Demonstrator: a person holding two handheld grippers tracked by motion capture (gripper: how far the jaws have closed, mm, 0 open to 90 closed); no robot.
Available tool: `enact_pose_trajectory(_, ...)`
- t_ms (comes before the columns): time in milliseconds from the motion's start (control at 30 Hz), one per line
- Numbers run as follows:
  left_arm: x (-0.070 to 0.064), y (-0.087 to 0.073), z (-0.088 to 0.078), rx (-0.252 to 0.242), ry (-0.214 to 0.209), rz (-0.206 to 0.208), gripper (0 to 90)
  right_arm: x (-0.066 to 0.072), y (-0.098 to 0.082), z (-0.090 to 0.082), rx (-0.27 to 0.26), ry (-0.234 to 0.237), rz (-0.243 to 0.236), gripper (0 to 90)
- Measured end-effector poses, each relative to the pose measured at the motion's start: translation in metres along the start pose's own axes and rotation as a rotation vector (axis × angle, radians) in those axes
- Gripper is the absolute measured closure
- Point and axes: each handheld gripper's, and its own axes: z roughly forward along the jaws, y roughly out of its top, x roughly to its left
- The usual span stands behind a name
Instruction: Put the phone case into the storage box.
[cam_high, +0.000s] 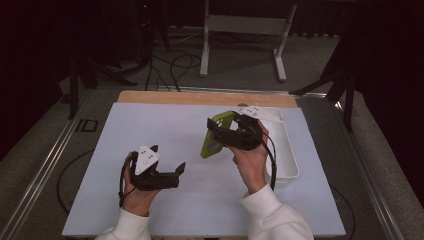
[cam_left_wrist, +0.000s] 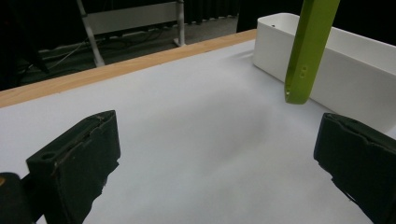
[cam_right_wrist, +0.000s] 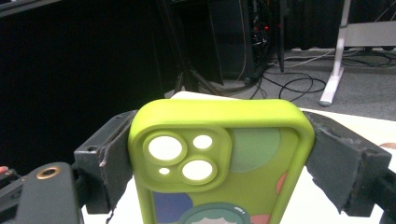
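The bench (cam_high: 150, 125) carries a plain white sheet over most of its top; a strip of bare wood (cam_high: 200, 97) shows along the far edge. Metal rails run down both long sides. The floor beyond is grey carpet with black cables (cam_high: 170, 65) lying across it. A white frame stand (cam_high: 245, 30) sits behind the bench, and dark tripod legs stand at both far corners. The background is black and unlit.

A white bin (cam_high: 287, 145) rests on the right part of the sheet, long side running away from the person.

The right tool (cam_high: 239, 131) is raised above the sheet, just left of the bin. Its jaws are pressed against the two long edges of a green phone case (cam_right_wrist: 219, 158). In the right gripper view the case faces the camera with its camera cutouts uppermost and a printed pattern below them. In the left gripper view the case (cam_left_wrist: 310, 46) hangs edge-on in front of the bin wall (cam_left_wrist: 355, 70), clear of the sheet.

The left tool (cam_high: 167, 167) is held low over the sheet at front left, well apart from the case. Its jaws are spread wide with nothing between them.
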Motion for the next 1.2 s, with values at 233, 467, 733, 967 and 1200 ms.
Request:
enact_pose_trajectory(233,0.000,0.000,0.000,-0.001,-0.001,-0.002,1.3,-0.005,0.003,0.001,-0.004,-0.025,0.001,15.5)
enact_pose_trajectory(467,0.001,0.000,-0.001,-0.002,0.001,-0.004,1.3,-0.010,0.006,0.001,-0.004,-0.049,-0.003,15.6)
enact_pose_trajectory(733,0.001,0.000,-0.001,-0.003,0.001,-0.006,1.3,-0.014,0.012,0.003,-0.002,-0.078,-0.019,15.6)
enact_pose_trajectory(967,0.001,0.000,-0.001,-0.003,0.001,-0.006,1.3,-0.018,0.018,0.003,0.002,-0.107,-0.040,15.6)
enact_pose_trajectory(1200,0.002,0.000,-0.001,-0.002,0.002,-0.006,1.3,-0.022,0.022,0.003,0.000,-0.128,-0.051,15.6)
